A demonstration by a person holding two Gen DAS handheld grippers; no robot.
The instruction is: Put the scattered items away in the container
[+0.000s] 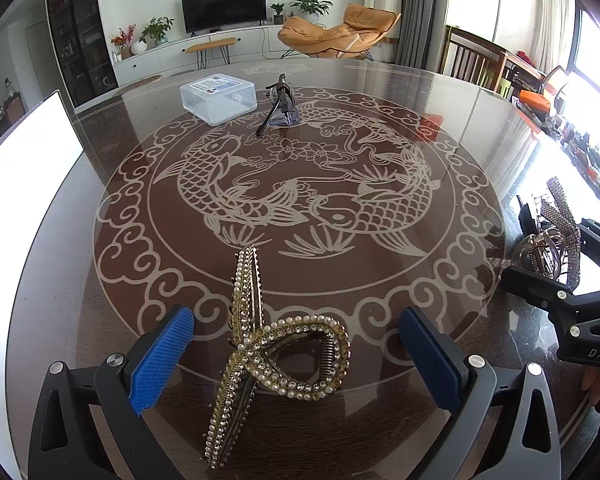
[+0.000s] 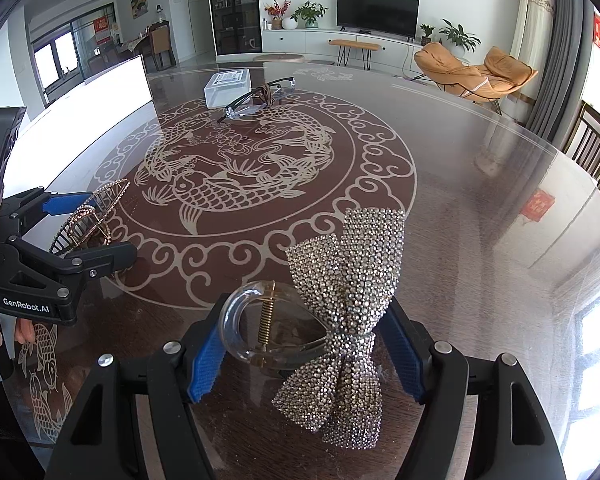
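Left claw (image 1: pixel 296 364): I am holding it spread wide, pads clear on both sides of the pearl hair clip (image 1: pixel 268 356), which is lying loose on the glass between them, so closing in should catch it across its loop.
Right claw (image 2: pixel 306 354): I am keeping it spread too, straddling the sparkly bow clip (image 2: pixel 348 320); the pads look just beside its clear ring and bow knot, nothing pinched as far as I can tell.
Between my claws: the two clips are lying well apart, one for each hand, so neither reach is crossing the other.
Ahead of me: the glasses (image 1: pixel 278 108) with a brown hair tie (image 2: pixel 266 92) resting on them are waiting far across the table (image 1: pixel 440 128).
Container (image 1: pixel 219 98): it is sitting just beside the glasses, far from both claws, lid seemingly on, which I judge will need dealing with first.
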